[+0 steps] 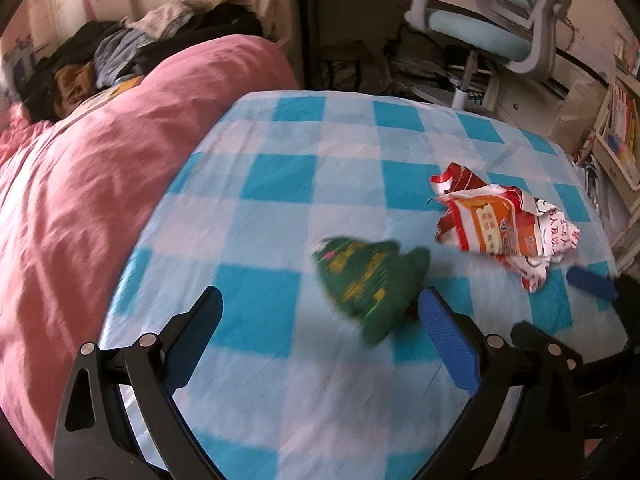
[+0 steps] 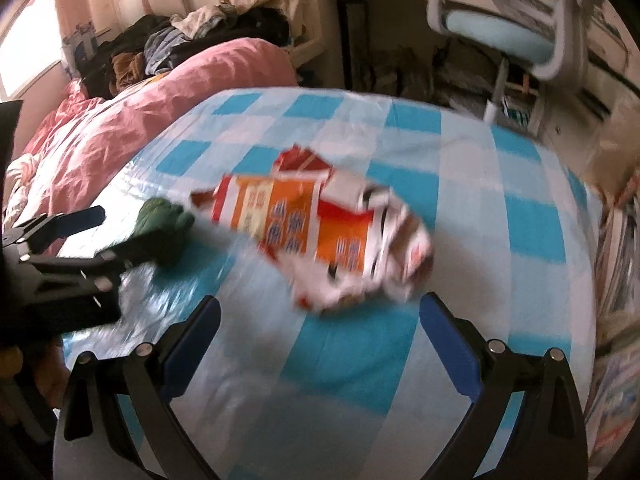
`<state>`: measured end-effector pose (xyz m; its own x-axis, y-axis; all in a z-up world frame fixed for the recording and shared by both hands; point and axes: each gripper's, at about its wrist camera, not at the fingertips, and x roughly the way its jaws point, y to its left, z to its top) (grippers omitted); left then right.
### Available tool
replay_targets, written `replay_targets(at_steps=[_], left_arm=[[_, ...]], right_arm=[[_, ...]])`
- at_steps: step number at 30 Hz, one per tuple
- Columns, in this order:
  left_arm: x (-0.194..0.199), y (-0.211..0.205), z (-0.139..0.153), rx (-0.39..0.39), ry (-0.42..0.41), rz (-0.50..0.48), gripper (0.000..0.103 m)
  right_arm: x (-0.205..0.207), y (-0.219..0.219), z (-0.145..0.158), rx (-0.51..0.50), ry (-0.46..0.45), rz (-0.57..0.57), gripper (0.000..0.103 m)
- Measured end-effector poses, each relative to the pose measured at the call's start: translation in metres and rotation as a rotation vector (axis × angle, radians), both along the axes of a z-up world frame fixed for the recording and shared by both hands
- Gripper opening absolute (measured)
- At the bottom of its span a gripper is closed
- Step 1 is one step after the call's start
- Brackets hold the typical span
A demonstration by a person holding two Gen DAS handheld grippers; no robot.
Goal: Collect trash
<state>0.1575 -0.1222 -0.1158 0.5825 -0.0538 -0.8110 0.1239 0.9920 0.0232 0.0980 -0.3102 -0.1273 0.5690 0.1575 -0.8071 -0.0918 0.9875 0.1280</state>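
A crumpled green wrapper (image 1: 370,282) lies on the blue-and-white checked bed sheet (image 1: 280,176), just ahead of my open, empty left gripper (image 1: 320,312) and close to its right finger. A crumpled red, orange and white snack bag (image 1: 508,228) lies further right. In the right wrist view the snack bag (image 2: 320,232) lies just ahead of my open, empty right gripper (image 2: 320,320). The green wrapper (image 2: 162,228) shows at the left there, beside the left gripper (image 2: 86,236).
A pink duvet (image 1: 100,184) covers the bed's left side, with piled clothes (image 1: 132,48) behind it. A light blue desk chair (image 1: 492,28) stands beyond the bed's far edge. Shelves with books (image 1: 620,132) stand at the right. The sheet (image 2: 360,360) fills the foreground.
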Motion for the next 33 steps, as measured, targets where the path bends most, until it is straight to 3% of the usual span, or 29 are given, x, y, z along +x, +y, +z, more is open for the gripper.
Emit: replay_targets(at_steps=[7, 12, 18, 23, 29, 33], left_arm=[[-0.044, 0.05, 0.029, -0.083, 0.028, 0.064, 0.095], [-0.072, 0.08, 0.041, -0.096, 0.028, 0.101, 0.095], [-0.093, 0.105, 0.055, -0.203, 0.023, 0.15, 0.095], [-0.097, 0.1, 0.063, -0.159, 0.007, 0.114, 0.095], [-0.098, 0.089, 0.071, -0.182, 0.003, 0.054, 0.095], [-0.106, 0.084, 0.077, -0.149, -0.028, 0.024, 0.095]], right_arm=[[-0.036, 0.016, -0.003, -0.01, 0.038, -0.008, 0.095], [-0.031, 0.028, -0.008, -0.108, 0.022, -0.003, 0.096], [-0.021, 0.024, -0.01, -0.098, 0.019, 0.017, 0.097], [-0.023, 0.029, -0.01, -0.106, 0.016, 0.014, 0.097], [-0.022, 0.031, -0.01, -0.106, 0.017, 0.014, 0.097], [-0.022, 0.033, -0.01, -0.106, 0.017, 0.015, 0.097]])
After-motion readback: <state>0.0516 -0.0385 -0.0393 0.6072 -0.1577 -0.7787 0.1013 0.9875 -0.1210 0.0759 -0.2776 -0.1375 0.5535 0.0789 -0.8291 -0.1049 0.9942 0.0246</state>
